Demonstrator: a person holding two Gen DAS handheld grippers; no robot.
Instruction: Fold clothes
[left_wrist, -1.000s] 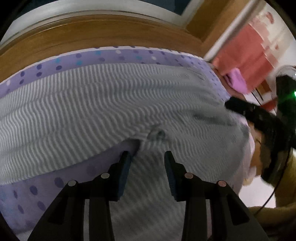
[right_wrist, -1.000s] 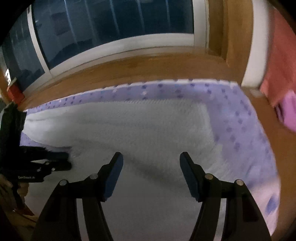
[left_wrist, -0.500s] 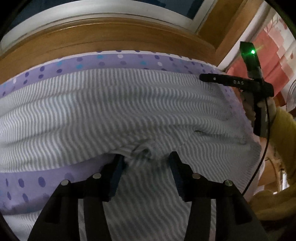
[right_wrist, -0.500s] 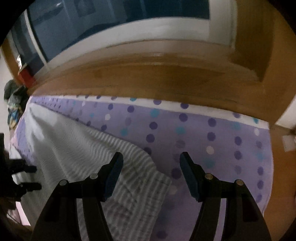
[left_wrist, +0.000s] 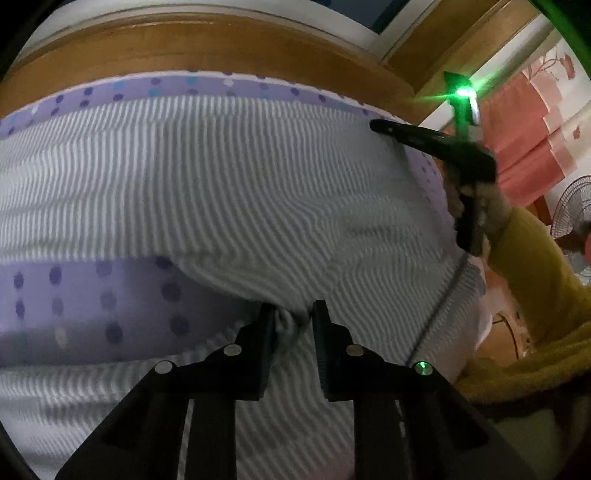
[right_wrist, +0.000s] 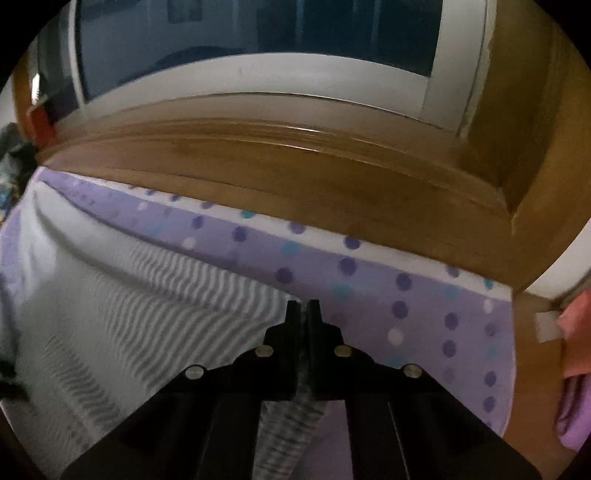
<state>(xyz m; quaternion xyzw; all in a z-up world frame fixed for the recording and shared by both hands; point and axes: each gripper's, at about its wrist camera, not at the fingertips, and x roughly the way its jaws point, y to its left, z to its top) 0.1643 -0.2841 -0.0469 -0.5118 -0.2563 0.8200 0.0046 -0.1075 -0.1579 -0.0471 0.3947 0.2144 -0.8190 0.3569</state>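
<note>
Left wrist view, striped garment (left_wrist: 221, 177) spread flat, long axis left-right

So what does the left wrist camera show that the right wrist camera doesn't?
Only the left wrist view shows the left gripper closing on a bunch of the striped garment, a yellow sleeve and a fan. Only the right wrist view shows the dark window and the right gripper shut on the garment's corner. Both show the garment, the purple dotted sheet and wooden ledge.
</note>
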